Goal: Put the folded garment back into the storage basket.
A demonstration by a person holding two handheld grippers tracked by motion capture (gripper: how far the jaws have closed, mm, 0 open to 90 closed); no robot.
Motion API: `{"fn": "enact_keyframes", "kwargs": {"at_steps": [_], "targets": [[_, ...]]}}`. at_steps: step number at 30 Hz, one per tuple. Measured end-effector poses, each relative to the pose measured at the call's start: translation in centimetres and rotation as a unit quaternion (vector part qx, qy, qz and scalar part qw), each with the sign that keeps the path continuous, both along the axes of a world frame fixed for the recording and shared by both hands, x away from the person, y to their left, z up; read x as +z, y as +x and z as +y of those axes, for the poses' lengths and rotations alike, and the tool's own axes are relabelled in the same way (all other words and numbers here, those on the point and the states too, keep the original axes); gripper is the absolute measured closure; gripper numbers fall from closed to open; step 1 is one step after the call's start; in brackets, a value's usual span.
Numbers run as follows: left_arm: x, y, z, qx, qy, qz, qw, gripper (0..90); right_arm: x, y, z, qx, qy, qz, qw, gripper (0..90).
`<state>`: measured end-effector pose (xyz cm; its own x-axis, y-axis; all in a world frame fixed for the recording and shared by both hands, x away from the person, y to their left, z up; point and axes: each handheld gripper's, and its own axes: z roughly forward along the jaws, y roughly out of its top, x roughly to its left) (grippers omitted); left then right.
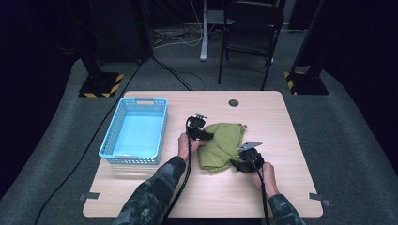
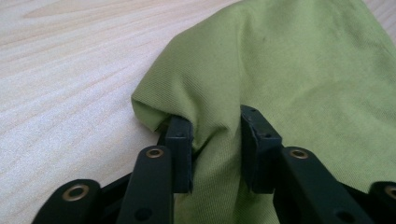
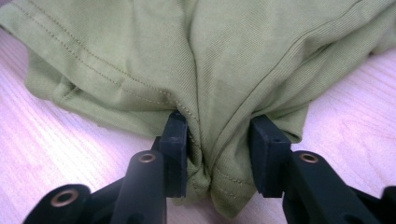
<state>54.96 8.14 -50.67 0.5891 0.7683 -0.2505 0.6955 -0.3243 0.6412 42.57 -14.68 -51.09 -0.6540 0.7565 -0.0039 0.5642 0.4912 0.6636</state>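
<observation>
An olive-green garment (image 1: pixel 224 140) lies crumpled at the middle of the wooden table (image 1: pixel 220 199). My left gripper (image 1: pixel 207 136) is at its left edge. In the left gripper view the jaws (image 2: pixel 215 126) pinch a raised fold of the green cloth (image 2: pixel 289 60). My right gripper (image 1: pixel 237 164) is at the garment's near right corner. In the right gripper view its jaws (image 3: pixel 219 128) squeeze a bunched, stitched hem of the cloth (image 3: pixel 187 46) against the tabletop. Both hands hold their grippers low over the table.
A light-blue plastic basket (image 1: pixel 114 137) stands on the table's left side, with nothing in it. A dark round grommet (image 1: pixel 233 102) sits near the far edge. Beyond the table stand a black chair (image 1: pixel 251 33) and hazard-striped stand bases (image 1: pixel 100 84).
</observation>
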Motion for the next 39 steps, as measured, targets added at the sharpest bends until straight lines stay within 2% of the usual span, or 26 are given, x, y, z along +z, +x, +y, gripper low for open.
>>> {"fn": "enact_keyframes", "kwargs": {"at_steps": [5,10,23,39], "targets": [[0.2,-0.3,-0.2,0.006,0.009,-0.008,0.9999,71.7,0.0,-0.1,0.2,-0.005,0.002,-0.008,1.0,67.1],[0.4,-0.3,0.0,0.009,0.008,-0.006,0.9999,72.6,0.2,-0.2,0.2,-0.01,0.002,-0.014,0.9999,69.6],[1.3,-0.4,0.5,0.01,0.004,-0.011,0.9999,72.7,1.0,-0.4,0.4,-0.013,0.013,-0.026,0.9995,71.1],[3.2,-0.6,1.1,0.006,0.002,-0.021,0.9997,72.7,2.1,-0.9,0.8,-0.018,0.029,-0.04,0.9986,71.7]]}}
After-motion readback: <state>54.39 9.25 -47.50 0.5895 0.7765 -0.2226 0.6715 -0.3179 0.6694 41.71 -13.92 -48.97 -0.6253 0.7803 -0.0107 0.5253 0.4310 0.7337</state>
